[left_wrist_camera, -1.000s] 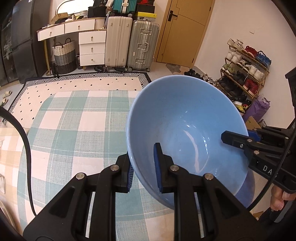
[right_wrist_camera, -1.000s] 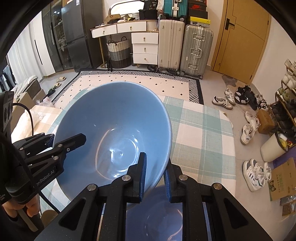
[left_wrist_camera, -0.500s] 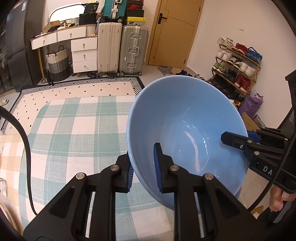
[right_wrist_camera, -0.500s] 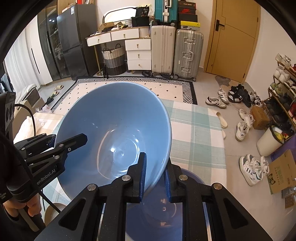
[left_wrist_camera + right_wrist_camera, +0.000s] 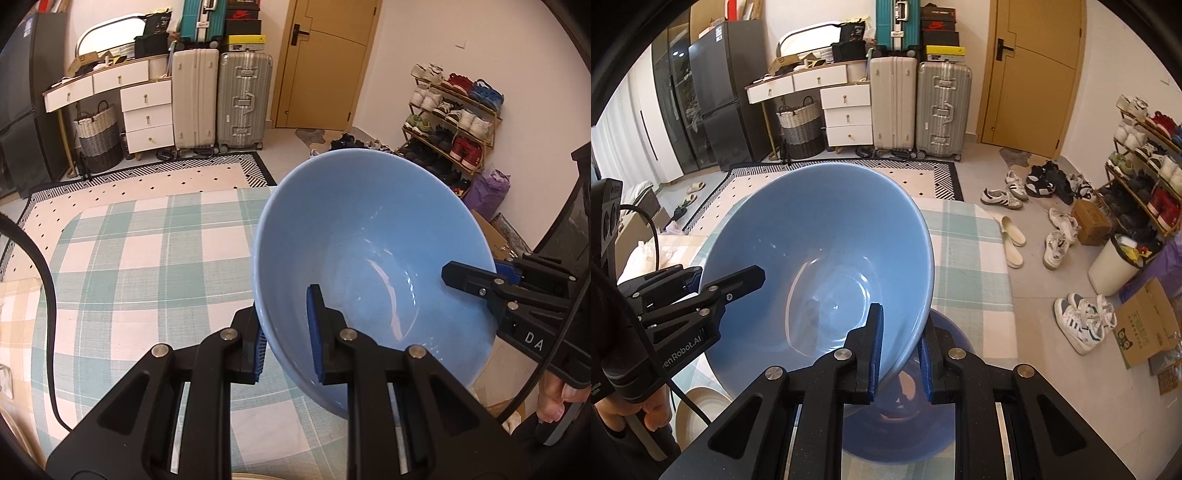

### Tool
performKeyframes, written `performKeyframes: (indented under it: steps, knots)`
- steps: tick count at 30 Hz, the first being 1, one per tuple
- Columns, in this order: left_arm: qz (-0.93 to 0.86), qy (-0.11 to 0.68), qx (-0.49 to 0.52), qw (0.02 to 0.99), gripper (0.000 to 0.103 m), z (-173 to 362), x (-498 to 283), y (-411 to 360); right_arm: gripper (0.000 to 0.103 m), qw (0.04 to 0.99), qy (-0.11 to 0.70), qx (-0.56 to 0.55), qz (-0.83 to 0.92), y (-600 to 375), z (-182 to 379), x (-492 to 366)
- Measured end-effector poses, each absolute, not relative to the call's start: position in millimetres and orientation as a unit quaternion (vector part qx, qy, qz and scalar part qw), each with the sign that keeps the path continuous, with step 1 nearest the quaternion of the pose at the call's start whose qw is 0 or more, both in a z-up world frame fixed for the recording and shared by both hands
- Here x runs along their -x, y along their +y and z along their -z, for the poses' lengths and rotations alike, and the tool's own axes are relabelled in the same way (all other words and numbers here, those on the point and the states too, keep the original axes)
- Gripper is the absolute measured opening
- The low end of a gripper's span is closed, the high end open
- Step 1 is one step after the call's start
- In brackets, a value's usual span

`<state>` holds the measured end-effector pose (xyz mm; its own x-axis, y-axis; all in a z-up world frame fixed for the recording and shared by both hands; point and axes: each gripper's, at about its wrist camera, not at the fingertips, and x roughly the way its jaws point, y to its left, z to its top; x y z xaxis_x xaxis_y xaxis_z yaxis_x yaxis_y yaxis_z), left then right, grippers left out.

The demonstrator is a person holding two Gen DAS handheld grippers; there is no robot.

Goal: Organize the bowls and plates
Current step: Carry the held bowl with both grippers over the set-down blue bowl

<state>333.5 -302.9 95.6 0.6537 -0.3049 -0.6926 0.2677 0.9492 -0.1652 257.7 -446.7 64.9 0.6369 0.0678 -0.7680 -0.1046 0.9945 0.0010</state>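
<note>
A large light blue bowl (image 5: 369,240) is held in the air between both grippers, above the checked table. My left gripper (image 5: 286,332) is shut on its near-left rim. My right gripper (image 5: 899,347) is shut on the opposite rim of the same bowl (image 5: 820,258). Each gripper shows in the other's view, clamped on the rim: the right gripper (image 5: 476,275) and the left gripper (image 5: 731,282). A second blue bowl (image 5: 923,424) sits on the table right under the held one. A beige plate (image 5: 698,410) lies at the lower left of the right wrist view.
The table has a green and white checked cloth (image 5: 129,266). Beyond it are a patterned rug (image 5: 147,184), suitcases (image 5: 221,99), white drawers (image 5: 147,114) and a shoe rack (image 5: 454,114). Loose shoes (image 5: 1060,243) and a cardboard box (image 5: 1145,332) lie on the floor at the right.
Both grippers have lifted the blue bowl higher above the table. The lower blue bowl and the beige plate have come into sight beneath it.
</note>
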Motion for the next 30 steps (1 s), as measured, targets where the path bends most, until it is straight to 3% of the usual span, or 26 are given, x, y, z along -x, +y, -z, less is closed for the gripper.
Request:
performKeyframes:
  steps: [30]
  knots:
    - [0.189, 0.437, -0.018, 0.879, 0.016, -45, -330, -353, 0.017, 0.893, 0.449, -0.003, -0.007, -477, -31, -236]
